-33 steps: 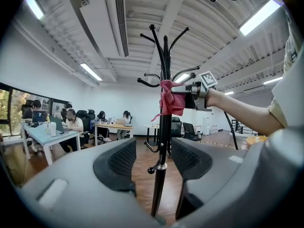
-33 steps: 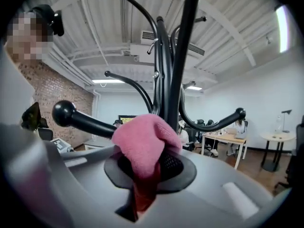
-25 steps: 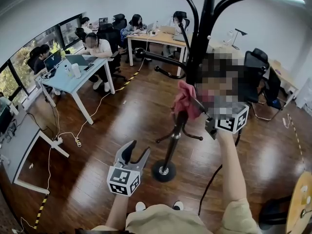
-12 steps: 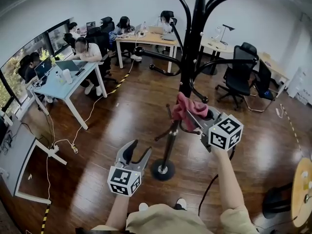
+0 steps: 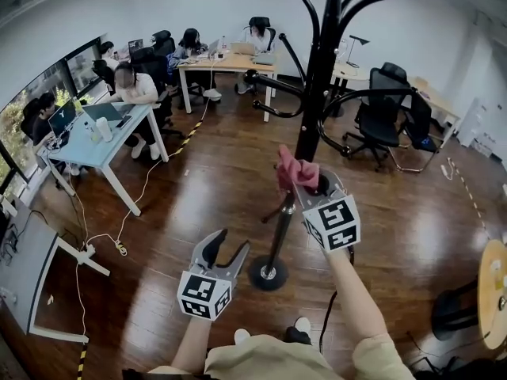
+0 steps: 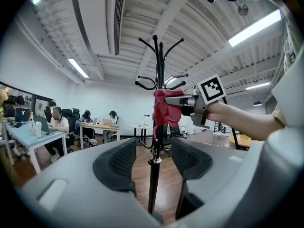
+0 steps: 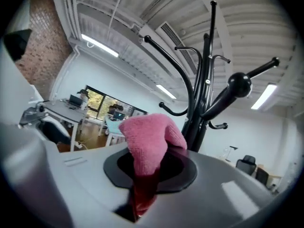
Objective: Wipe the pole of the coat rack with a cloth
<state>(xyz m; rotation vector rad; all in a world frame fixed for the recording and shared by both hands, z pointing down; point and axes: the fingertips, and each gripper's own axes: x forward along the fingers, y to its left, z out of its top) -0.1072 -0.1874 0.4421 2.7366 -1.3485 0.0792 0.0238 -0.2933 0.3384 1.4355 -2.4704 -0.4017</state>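
R gripper (image 5: 307, 187) has pulled in nearer the pole (image 5: 319, 77); cloth (image 5: 293, 168) on it mid-height.
R jaws clamped on cloth, wipe likely under way. L gripper (image 5: 223, 248) jaws apart, empty, low near base (image 5: 268, 273).

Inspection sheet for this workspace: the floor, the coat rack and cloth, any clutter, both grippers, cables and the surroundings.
Surface: glossy wooden floor; no spill seen.
Job's things: black coat rack upright on its round base; pink cloth appears to be against its pole, about halfway up.
Clutter: nothing seen around the base.
Grippers: right gripper shut on the cloth; left gripper open and empty, low beside the pole.
Cables: black cable on the floor near the base; white cable trailing by the blue desk.
Surroundings: people seated at desks, office chairs behind the rack.
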